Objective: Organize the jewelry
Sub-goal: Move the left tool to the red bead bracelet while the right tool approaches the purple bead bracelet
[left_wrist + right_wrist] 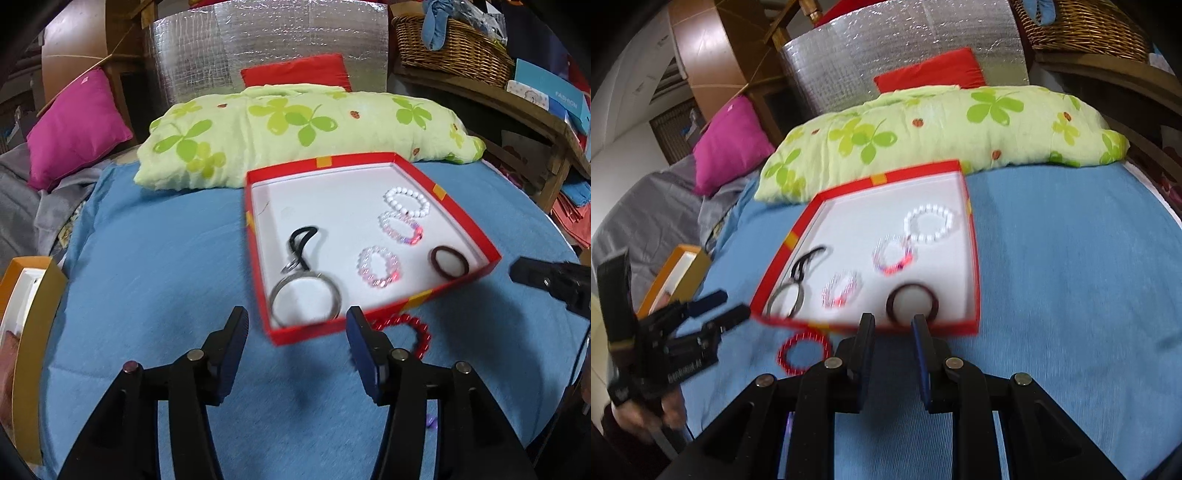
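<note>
A blue quilted cover [166, 258] fills the middle of both views. On it lies a red tray with a white floor [314, 206], right of centre in the left wrist view. Inside the tray are a white bead bracelet [407, 202], two pink bead bracelets [400, 228] [378, 267], a dark red hair tie [450, 261], a silver bangle [306, 304] and a black hair tie [304, 238]. A red bead bracelet [415, 334] lies on the cover, just outside the near wall of the tray.

Behind the tray is a green clover pillow [295, 129], at left a pink cushion [74, 122], at upper right a wicker basket [450, 48].

The left gripper [295, 354] is released, fingers wide. The right gripper [894, 347] is also parted and holds nothing.
</note>
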Demonstrator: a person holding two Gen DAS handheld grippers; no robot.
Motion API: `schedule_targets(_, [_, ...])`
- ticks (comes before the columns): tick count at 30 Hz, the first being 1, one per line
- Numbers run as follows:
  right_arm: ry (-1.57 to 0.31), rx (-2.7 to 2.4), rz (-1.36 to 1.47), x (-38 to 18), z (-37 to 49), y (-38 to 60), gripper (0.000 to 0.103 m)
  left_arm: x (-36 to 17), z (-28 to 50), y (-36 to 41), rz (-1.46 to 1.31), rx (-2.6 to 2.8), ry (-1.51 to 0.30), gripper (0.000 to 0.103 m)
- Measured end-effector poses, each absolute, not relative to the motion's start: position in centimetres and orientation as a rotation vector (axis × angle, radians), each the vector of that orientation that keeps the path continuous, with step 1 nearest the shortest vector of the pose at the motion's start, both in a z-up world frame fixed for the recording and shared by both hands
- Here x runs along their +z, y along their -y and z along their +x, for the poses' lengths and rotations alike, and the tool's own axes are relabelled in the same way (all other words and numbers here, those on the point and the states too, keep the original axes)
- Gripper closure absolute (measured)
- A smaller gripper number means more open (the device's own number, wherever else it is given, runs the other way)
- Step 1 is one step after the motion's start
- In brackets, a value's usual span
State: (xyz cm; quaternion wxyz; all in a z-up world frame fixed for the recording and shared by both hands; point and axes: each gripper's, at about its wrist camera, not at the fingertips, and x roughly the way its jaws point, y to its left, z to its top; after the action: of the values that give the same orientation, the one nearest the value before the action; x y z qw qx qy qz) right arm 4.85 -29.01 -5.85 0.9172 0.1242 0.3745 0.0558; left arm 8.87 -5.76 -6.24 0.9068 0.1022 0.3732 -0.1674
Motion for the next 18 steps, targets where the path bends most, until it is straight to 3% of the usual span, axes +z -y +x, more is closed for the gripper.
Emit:
schedule_targets(9, [-0.846,0.195,0.188,-8.0,1.6,26.2,0.081,-8.1,7.3,4.4,0.279,-0.315,-0.822,0.047])
schedule_targets(11, [-0.859,0.215,0.166,-8.4,1.5,25.5,0.074,-8.4,7.2,4.2,0.292,-0.306,-0.832,0.047])
schedule_targets(13, [-0.863,0.226,0.160,-8.7,1.6,25.1,0.050,-8.6,7.4,4.0,0.297,-0.296,-0.839,0.047])
schedule_targets(18, [-0.862,0.288,0.185,-8.8,2.0,23.9,0.046,-8.9,8.4,3.4,0.262,-0.263,-0.880,0.047])
